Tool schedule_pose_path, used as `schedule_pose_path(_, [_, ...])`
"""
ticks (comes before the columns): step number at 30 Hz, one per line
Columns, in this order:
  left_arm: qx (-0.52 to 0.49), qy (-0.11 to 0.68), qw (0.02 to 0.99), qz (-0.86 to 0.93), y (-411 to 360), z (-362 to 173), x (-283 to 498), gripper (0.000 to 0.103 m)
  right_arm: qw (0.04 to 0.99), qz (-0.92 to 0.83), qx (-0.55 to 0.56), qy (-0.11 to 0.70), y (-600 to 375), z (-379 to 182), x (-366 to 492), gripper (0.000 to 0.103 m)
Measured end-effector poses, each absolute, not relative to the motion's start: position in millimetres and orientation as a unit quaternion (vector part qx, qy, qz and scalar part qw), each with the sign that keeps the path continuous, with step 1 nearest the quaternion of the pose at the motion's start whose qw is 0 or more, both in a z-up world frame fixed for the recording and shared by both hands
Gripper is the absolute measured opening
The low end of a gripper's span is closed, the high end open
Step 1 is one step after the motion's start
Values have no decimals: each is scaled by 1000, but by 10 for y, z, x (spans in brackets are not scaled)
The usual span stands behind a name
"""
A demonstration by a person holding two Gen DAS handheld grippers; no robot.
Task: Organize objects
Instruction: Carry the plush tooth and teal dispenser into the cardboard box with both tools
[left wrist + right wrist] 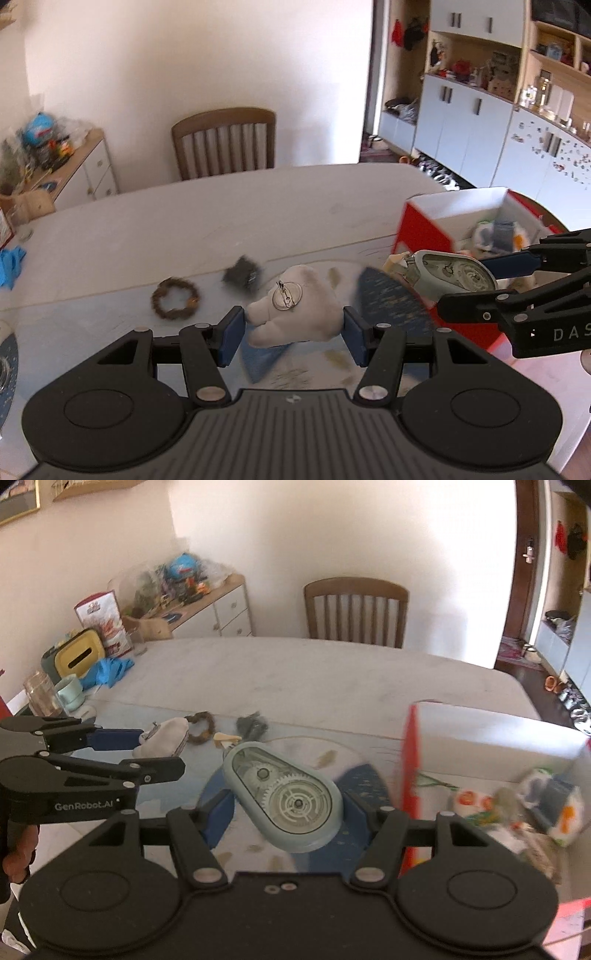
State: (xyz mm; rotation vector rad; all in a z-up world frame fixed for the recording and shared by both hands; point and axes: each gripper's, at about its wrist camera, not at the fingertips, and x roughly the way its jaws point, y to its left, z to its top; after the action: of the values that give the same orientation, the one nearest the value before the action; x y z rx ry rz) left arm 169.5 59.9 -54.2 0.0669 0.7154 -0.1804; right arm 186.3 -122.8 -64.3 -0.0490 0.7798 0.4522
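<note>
My left gripper [293, 334] is shut on a white plush tooth-shaped toy [295, 314] with a round pin badge on it, held above the table; it also shows in the right wrist view [164, 736]. My right gripper [291, 808] is shut on a pale green correction tape dispenser [284, 794] with clear gears, also seen in the left wrist view [450, 275], beside a red and white box [424, 229]. The box [410, 775] holds several small packets. A brown bead bracelet [175, 297] and a dark fuzzy object [242, 275] lie on the table.
The table [295, 672] has a blue patterned mat [391, 299] under the grippers. A wooden chair [356, 611] stands at the far side. At the left edge are blue gloves [109, 670], a yellow tissue box [79, 657], a mint cup [70, 690] and a glass jar [40, 694].
</note>
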Motion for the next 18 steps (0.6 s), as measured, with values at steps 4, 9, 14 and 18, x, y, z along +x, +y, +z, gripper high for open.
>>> schedule_pose_path(4, [37, 342, 934, -100, 310, -475, 1679, 57, 905, 209, -19, 369, -1508, -587, 1829, 63])
schedule_pose_path(9, [44, 335, 934, -113, -82, -424, 1709, 57, 911, 193, -18, 365, -1858, -563, 1820, 63])
schedule_pose_path(14, [52, 329, 934, -130, -490, -401, 1806, 57, 914, 179, -13, 364, -2212, -568, 1833, 63])
schedule_pose_path(18, [60, 325, 933, -144, -803, -377, 1906, 57, 916, 167, -11, 364, -2494, -590, 1859, 63])
